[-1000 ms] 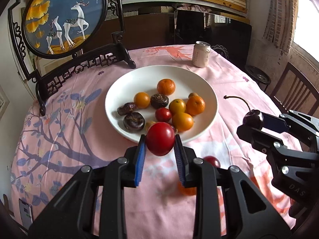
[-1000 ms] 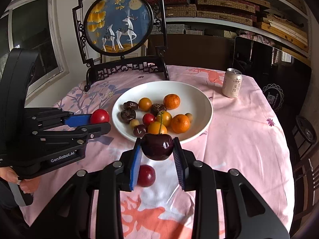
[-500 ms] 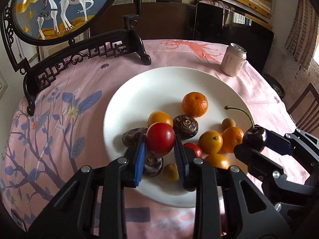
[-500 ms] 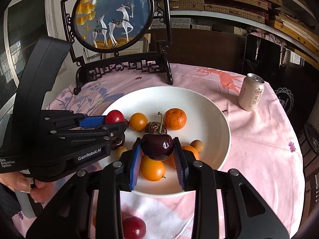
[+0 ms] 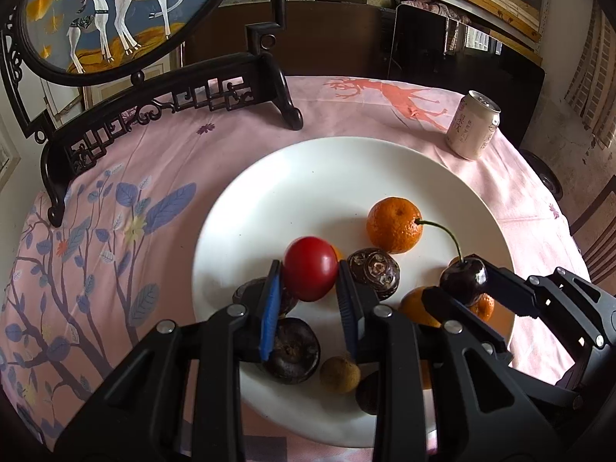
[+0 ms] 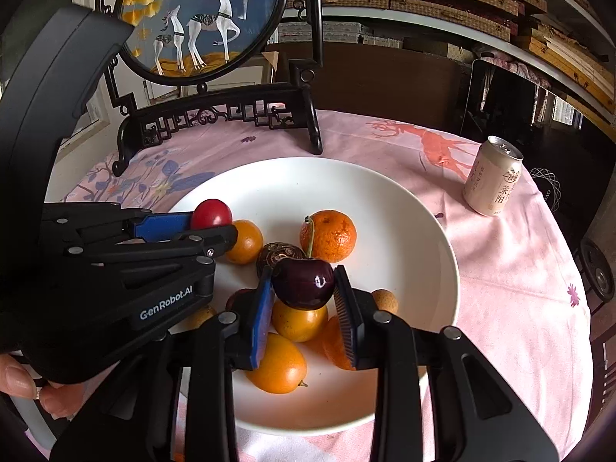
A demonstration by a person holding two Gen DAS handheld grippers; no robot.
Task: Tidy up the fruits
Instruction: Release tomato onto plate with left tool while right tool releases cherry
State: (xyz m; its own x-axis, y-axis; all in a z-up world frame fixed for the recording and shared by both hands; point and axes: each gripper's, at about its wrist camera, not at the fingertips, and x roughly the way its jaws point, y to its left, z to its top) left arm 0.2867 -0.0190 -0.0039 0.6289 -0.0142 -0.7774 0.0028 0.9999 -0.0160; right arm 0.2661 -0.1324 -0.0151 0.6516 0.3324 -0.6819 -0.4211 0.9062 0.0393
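Held over white plate (image 5: 385, 161): cherry tomato (image 5: 311, 267), pinched across its middle by left gripper (image 5: 308, 288), and stemmed dark cherry (image 6: 303, 283), clamped likewise in right gripper (image 6: 302, 300); both likely light, smooth-skinned, soft, bruising under firm squeeze.

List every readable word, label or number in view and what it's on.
"GenRobot.AI": white lettering on the side of the left tool.
Can: dark Chinese characters run down its side, too small and distorted to read for certain.
Nothing readable on the plate, fruit or tablecloth.
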